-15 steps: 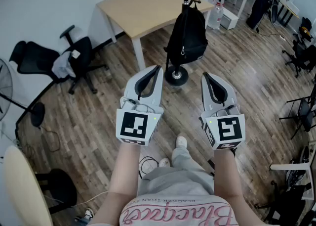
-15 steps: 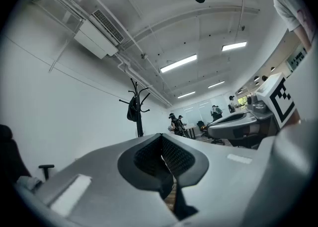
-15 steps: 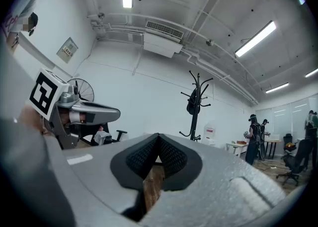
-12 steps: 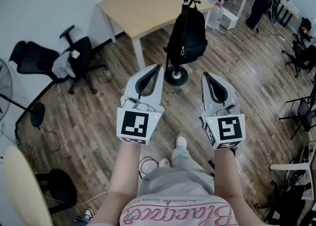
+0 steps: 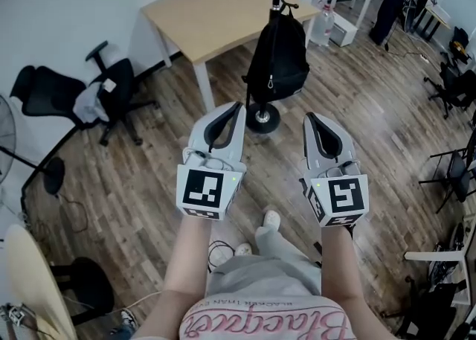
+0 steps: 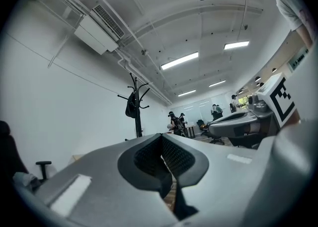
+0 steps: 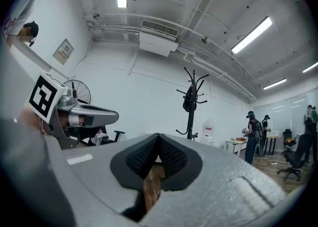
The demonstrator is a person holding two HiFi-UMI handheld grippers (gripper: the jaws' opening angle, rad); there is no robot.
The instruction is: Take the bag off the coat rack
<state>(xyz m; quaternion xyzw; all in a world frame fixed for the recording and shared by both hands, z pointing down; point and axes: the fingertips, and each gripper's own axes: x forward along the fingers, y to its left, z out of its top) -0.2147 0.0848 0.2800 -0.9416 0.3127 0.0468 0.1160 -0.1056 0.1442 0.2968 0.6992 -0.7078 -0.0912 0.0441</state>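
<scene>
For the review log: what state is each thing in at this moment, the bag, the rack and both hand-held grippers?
bag: hanging on the coat rack, not yet taken off.
coat rack: upright, beside the table.
left hand-held gripper: shut, empty, short of the bag.
right hand-held gripper: shut, empty, short of the bag.

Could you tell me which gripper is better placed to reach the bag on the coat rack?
Right, marginally: the right gripper sits slightly nearer the bag in the head view than the left gripper. Both are shut and well short of it.
</scene>
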